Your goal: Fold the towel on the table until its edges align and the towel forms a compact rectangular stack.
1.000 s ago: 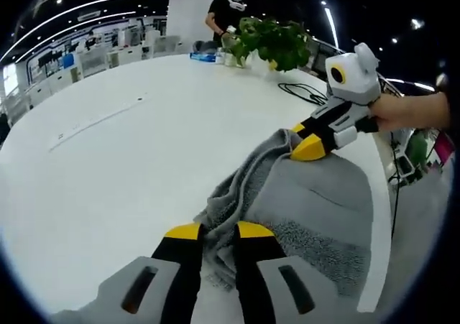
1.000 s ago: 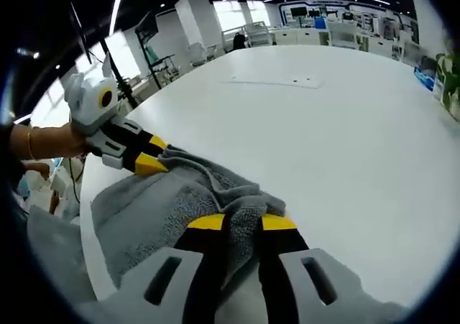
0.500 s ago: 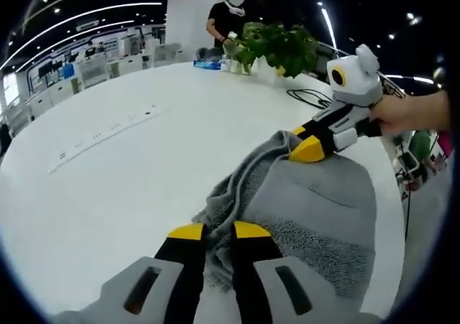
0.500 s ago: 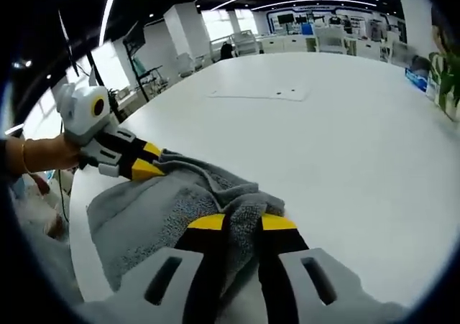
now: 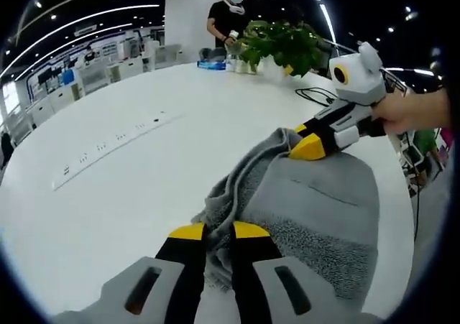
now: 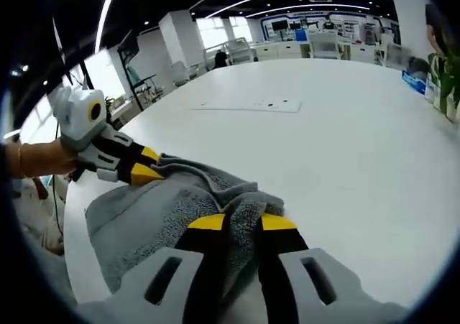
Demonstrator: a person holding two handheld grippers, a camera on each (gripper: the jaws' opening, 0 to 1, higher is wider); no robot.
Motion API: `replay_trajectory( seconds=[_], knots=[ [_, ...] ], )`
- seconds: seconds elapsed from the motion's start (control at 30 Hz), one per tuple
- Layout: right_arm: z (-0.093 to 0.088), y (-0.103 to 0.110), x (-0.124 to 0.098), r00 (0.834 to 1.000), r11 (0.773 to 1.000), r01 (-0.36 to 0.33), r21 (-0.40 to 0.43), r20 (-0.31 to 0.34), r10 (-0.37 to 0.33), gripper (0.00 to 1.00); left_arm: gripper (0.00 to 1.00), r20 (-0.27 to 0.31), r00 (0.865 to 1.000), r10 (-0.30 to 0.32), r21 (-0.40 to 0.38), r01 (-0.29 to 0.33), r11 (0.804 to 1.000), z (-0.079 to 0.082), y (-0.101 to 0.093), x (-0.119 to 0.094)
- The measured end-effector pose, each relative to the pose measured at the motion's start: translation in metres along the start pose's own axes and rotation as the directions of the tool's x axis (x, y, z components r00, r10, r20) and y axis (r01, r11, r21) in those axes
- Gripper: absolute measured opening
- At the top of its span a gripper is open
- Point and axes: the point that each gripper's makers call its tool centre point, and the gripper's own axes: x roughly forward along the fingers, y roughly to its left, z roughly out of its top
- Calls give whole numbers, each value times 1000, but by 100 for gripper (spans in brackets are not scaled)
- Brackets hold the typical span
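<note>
Grey towel point(image 5: 316, 209) bunched on white table point(image 5: 129, 180), one corner pinched in left gripper point(image 5: 213, 232), another in right gripper point(image 6: 242, 223); both held low, jaws clamped on cloth.

Beyond the towel point(image 5: 316, 209) the white table point(image 5: 129, 187) lies open and bare, a wide passage. Far past the towel, at the table's edge, a potted plant point(image 5: 280, 44), a black cable point(image 5: 313, 94) and a standing person point(image 5: 226, 19) block the way.

Bright overhead strips, fisheye warp, sharp
</note>
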Motion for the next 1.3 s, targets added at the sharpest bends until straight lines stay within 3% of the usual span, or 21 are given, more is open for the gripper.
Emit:
replay_trajectory(
  seconds=[0.13,0.3,0.5,0.6,0.8,0.97,1.1,1.17,1.3],
  knots=[
    [1,-1,0,1000,1000,4,21,2,-4,14,12,-12,1000,-4,-56,4,998,0,1,-1],
    [3,-3,-3,1000,998,1,57,29,-2,15,13,-33,999,-4,-42,2,999,2,3,-1],
    [12,-3,-4,999,999,18,30,28,-19,15,18,-35,998,61,-57,-63,996,7,8,-6],
    [14,-7,-7,999,999,37,8,36,-37,17,21,1,997,76,-86,-75,993,16,9,-15],
    [26,-4,-25,995,998,67,-6,76,-66,23,29,62,994,85,-53,-82,995,34,6,-35],
    [29,4,-42,993,996,82,-26,86,-79,26,42,67,991,120,-90,-113,989,35,-1,-49],
    [35,13,-61,990,996,84,-35,121,-79,25,47,82,991,108,-53,-104,993,37,-17,-63],
    [40,16,-72,985,995,94,-41,148,-87,25,48,111,989,96,-95,-86,992,41,-25,-74],
    [41,24,-86,984,995,88,-53,157,-78,25,51,138,984,110,-105,-96,990,43,-27,-93]
  ],
)
